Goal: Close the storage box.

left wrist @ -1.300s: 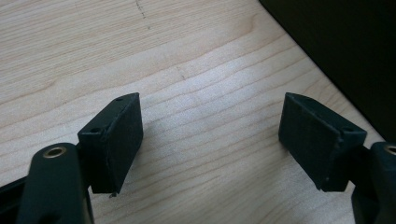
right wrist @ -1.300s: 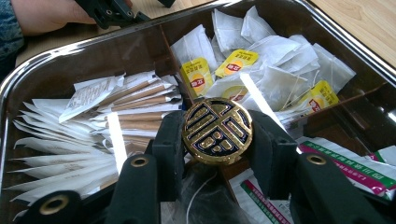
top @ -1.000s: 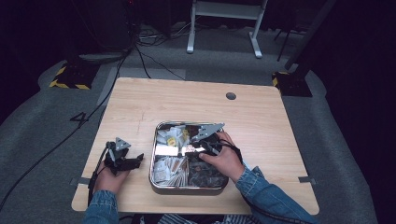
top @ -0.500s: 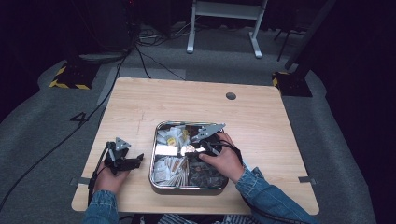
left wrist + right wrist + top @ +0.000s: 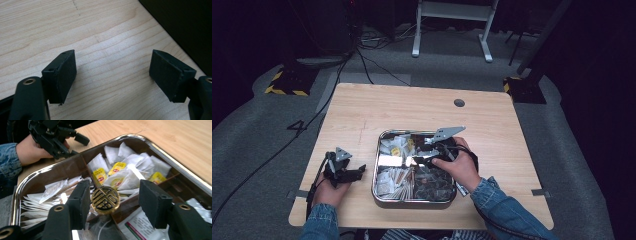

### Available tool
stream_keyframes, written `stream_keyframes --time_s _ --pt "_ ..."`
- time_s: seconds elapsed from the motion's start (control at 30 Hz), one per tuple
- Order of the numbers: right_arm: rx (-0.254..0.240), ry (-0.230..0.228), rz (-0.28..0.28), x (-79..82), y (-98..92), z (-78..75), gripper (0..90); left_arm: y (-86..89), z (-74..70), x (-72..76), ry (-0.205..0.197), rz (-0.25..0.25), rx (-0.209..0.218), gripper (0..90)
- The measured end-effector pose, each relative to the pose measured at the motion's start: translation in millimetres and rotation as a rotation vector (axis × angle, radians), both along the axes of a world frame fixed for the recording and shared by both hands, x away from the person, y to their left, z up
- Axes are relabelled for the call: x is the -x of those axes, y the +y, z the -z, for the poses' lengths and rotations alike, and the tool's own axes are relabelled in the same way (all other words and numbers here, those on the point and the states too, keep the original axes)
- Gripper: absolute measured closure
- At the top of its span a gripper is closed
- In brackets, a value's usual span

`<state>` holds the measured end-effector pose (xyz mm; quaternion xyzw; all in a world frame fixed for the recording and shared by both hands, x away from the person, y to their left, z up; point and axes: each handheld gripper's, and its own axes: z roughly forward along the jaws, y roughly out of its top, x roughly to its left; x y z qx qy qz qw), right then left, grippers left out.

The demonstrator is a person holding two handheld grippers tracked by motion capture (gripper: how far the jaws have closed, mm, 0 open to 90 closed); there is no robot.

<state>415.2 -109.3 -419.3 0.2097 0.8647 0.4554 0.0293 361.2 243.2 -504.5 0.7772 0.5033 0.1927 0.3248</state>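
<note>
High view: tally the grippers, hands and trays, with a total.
Grippers: 2 (left gripper; right gripper, whose jaws have just been opening, gold knob between them)
Hands: 2 (left hand, right hand)
Trays: 1 (metal tray)
Total: 5

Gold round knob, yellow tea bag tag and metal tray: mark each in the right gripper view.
gold round knob [image 5: 105, 200]: right gripper view, centre of its embossed top face.
yellow tea bag tag [image 5: 99, 176]: right gripper view, middle of the tag by the divider.
metal tray [image 5: 175, 166]: right gripper view, its shiny rim.
</note>
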Motion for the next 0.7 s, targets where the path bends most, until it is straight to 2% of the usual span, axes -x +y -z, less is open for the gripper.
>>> stream_keyframes --time_s 0.23,0.27,0.3,0.37,0.47,0.57,0.63,0.7 --pt "-0.038 -0.031 0.029 1.5 -21.0 -14.7 42.8 0.3 -0.1 -0.9 -0.001 0.008 -0.003 22.2" --pt "-0.050 -0.044 0.037 2.8 -29.3 -18.4 42.6 0.2 -0.1 -0.8 0.000 0.008 -0.002 22.2" --pt "-0.050 -0.044 0.037 2.8 -29.3 -18.4 42.6 0.2 -0.1 -0.8 0.000 0.008 -0.002 22.2" --pt "-0.079 -0.070 0.057 6.5 -43.4 -20.8 42.6 0.2 -0.1 -0.6 0.000 0.009 -0.003 22.2" --pt "-0.095 -0.077 0.067 8.5 -52.6 -21.2 42.5 0.1 -0.2 0.1 0.003 0.009 -0.001 22.2" --pt "-0.112 -0.101 0.096 12.2 -75.2 -21.4 42.7 -0.1 0.1 0.7 -0.001 0.006 0.001 22.1" --pt "-0.114 -0.100 0.108 11.2 -78.8 -21.7 42.9 -0.1 0.1 0.7 -0.001 0.006 0.001 22.1" --pt "-0.139 -0.098 0.135 6.3 -85.6 -25.4 42.5 -0.1 0.1 0.7 -0.001 0.005 0.001 22.2"
